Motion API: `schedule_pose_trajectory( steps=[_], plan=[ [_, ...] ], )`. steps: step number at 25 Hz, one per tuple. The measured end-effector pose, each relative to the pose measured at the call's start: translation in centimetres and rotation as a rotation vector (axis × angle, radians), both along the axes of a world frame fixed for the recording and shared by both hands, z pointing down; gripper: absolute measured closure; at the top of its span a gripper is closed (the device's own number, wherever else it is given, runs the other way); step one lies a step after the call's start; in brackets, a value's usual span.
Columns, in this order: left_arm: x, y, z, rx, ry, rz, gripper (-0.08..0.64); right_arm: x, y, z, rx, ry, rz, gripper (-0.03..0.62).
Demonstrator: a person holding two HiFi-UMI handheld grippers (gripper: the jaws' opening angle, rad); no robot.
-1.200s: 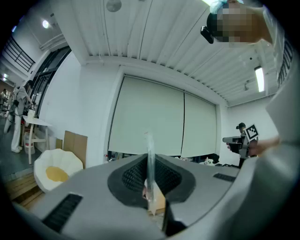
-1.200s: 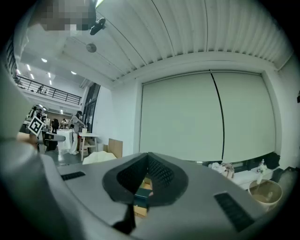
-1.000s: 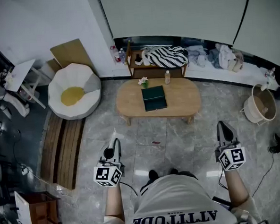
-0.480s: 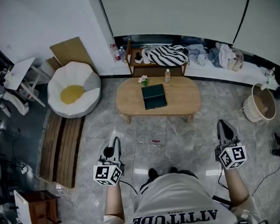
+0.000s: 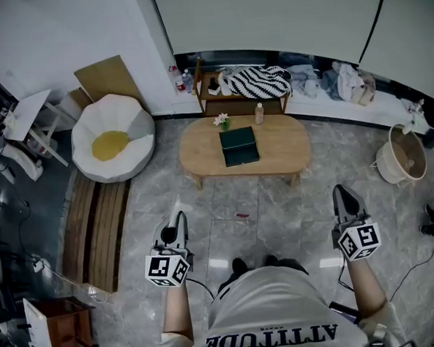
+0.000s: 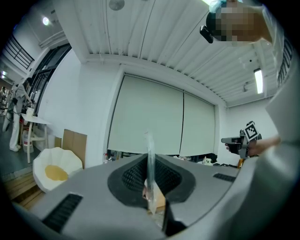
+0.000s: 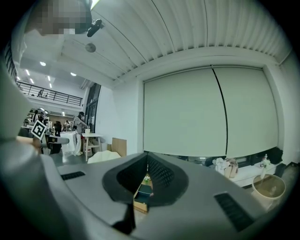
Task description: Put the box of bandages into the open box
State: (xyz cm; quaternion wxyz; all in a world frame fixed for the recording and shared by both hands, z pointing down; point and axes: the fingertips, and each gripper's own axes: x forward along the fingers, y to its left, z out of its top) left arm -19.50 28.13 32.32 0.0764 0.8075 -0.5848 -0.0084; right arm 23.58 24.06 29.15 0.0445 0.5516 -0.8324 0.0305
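Note:
A dark green box (image 5: pixel 239 146) lies flat on the oval wooden coffee table (image 5: pixel 282 154), a few steps ahead of me. It also shows through the narrow slit of the right gripper view as the green box (image 7: pixel 143 191). I cannot make out a box of bandages. My left gripper (image 5: pixel 180 220) hangs over the floor at the lower left, jaws together and empty. My right gripper (image 5: pixel 342 193) hangs at the lower right, jaws also together with nothing in them. Both point level toward the table. In the left gripper view the left gripper (image 6: pixel 150 157) is shut.
A small flower vase (image 5: pixel 222 121) and a bottle (image 5: pixel 259 114) stand at the table's far edge. A white beanbag seat (image 5: pixel 112 142) is at the left, a low shelf with a striped cloth (image 5: pixel 252 82) behind, a wicker basket (image 5: pixel 402 158) at the right.
The head view has tipped slightly, so the table sits a little higher in the picture. Both grippers have stayed where they were.

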Motion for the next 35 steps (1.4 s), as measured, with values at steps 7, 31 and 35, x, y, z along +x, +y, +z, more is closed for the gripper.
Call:
schedule_pose_trajectory(
  steps=[7,31,35],
  plan=[
    [-1.8,0.0,0.7,-0.008,-0.011,0.033,0.525,-2.8,0.5,0.8,-0.015,0.017,-0.018,0.571],
    [-6.9,-0.9,2.1,-0.013,-0.016,0.08,0.525,-10.2,0.4,1.8,-0.031,0.043,-0.055,0.571],
    [-6.6,-2.0,2.4,-0.021,-0.017,0.081,0.525,-9.9,-0.8,2.3,-0.044,0.04,-0.056,0.571]
  ],
)
